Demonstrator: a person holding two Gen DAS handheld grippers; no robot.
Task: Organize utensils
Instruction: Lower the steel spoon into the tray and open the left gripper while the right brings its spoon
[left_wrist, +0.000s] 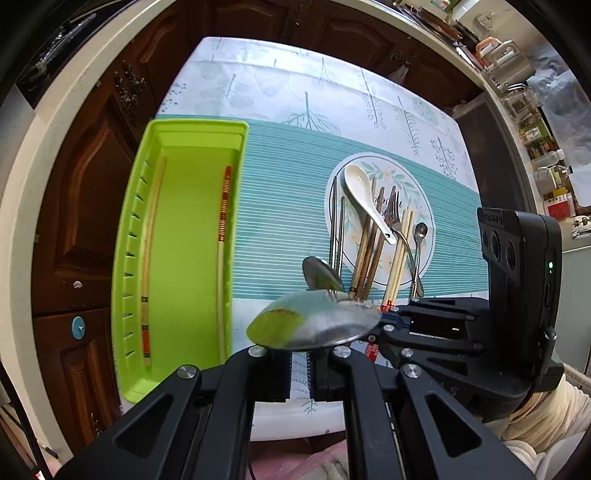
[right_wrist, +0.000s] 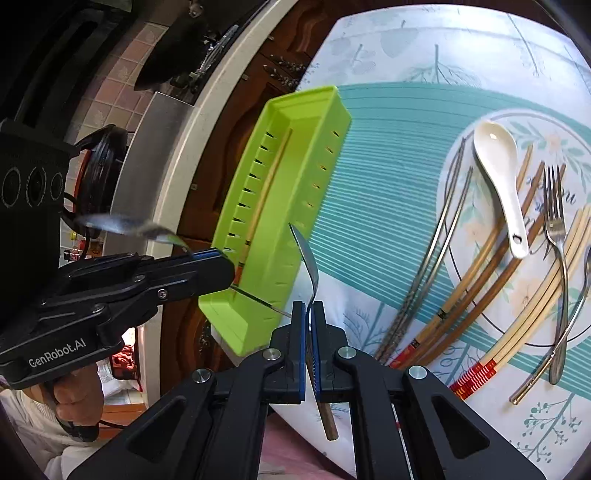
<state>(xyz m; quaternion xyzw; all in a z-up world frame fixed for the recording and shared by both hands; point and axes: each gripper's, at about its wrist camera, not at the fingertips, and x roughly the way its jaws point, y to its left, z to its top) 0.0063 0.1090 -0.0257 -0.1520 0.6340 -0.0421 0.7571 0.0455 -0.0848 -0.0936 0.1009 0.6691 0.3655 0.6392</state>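
Two metal spoons (right_wrist: 308, 266), one per closed gripper (right_wrist: 308, 350).

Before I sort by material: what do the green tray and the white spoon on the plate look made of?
Green tray: looks like moulded plastic, a smooth, uniform lime colour with slotted walls. White spoon: probably glazed ceramic, glossy with a bright highlight in the bowl, though melamine can't be ruled out.

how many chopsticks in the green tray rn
2 chopsticks: a pale chopstick along the green tray's outer wall, a red-wrapped chopstick along the wall nearer the plate. None seems hidden.
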